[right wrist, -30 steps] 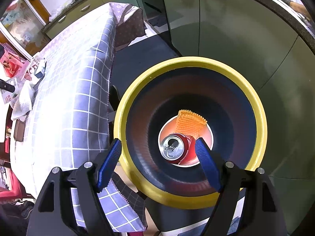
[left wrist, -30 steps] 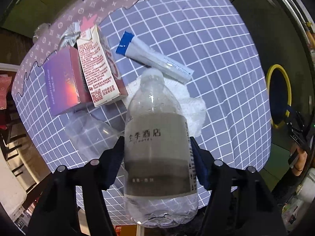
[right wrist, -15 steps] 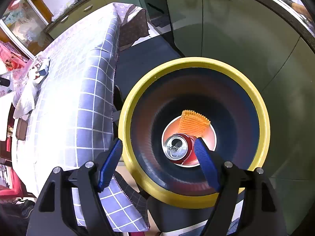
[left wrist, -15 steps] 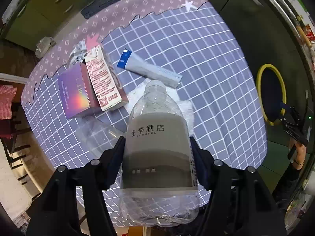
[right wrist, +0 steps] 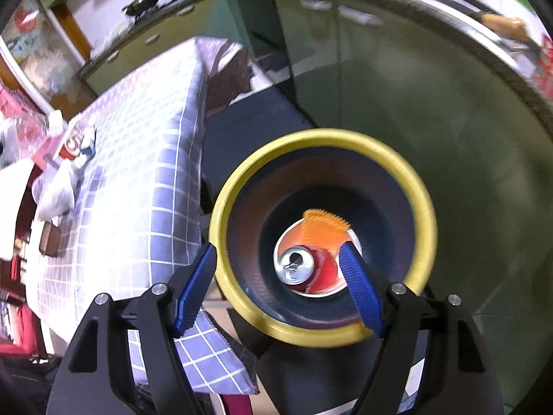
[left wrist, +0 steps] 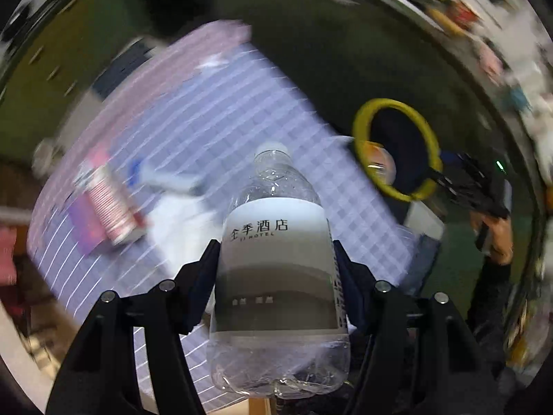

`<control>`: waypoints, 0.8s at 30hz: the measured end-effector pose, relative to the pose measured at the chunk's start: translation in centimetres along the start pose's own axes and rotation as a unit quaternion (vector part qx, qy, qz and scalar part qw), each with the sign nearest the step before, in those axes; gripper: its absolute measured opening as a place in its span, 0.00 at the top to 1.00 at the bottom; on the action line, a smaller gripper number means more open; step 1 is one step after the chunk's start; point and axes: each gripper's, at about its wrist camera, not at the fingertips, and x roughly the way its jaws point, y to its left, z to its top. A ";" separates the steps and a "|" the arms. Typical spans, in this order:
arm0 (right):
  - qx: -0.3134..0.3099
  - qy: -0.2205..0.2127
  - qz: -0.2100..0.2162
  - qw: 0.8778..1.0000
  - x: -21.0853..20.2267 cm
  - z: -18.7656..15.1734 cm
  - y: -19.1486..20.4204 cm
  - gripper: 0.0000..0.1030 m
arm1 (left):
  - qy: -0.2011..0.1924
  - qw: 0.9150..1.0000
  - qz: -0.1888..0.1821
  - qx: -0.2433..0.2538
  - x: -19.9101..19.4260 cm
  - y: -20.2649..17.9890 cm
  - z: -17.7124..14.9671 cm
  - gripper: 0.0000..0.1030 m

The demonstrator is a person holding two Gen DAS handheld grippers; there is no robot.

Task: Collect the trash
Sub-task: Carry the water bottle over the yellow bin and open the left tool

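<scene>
My left gripper (left wrist: pixel 276 263) is shut on a clear plastic water bottle (left wrist: pixel 276 269) with a white and grey label, held high above the checked tablecloth (left wrist: pixel 193 131). The yellow-rimmed bin (left wrist: pixel 395 148) shows to the right of the bottle's cap. In the right wrist view my right gripper (right wrist: pixel 280 273) hangs open and empty above the same bin (right wrist: pixel 321 238). On the bin's floor lie a red drink can (right wrist: pixel 307 266) and an orange ridged piece (right wrist: pixel 323 226). A red-and-white carton (left wrist: pixel 110 204), a purple box (left wrist: pixel 86 228) and a blue-capped tube (left wrist: pixel 162 176) lie blurred on the table.
White tissue (left wrist: pixel 179 221) lies on the cloth beside the carton. Green cabinets (right wrist: pixel 380 79) stand behind the bin. The table's edge (right wrist: pixel 193 159) drops to the floor just left of the bin. A person's hand (left wrist: pixel 494 235) holds the other gripper at the right.
The left gripper has risen with the bottle and swung toward the bin, which now sits closer to the bottle's cap; the view is blurred. The right gripper has lifted a little above the bin.
</scene>
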 end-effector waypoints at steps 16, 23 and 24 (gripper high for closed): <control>0.071 -0.079 -0.057 0.993 -11.1 -5.9 -7.6 0.29 | 0.067 0.983 -0.056 0.164 14.5 -21.5 9.9 0.41; 0.101 -0.087 -0.069 0.989 -12.7 -8.1 -10.2 0.29 | 0.098 0.984 -0.051 0.142 20.5 -23.1 12.9 0.37; 0.102 -0.088 -0.069 0.988 -12.9 -8.2 -10.3 0.29 | 0.097 0.985 -0.053 0.136 20.7 -23.1 13.0 0.35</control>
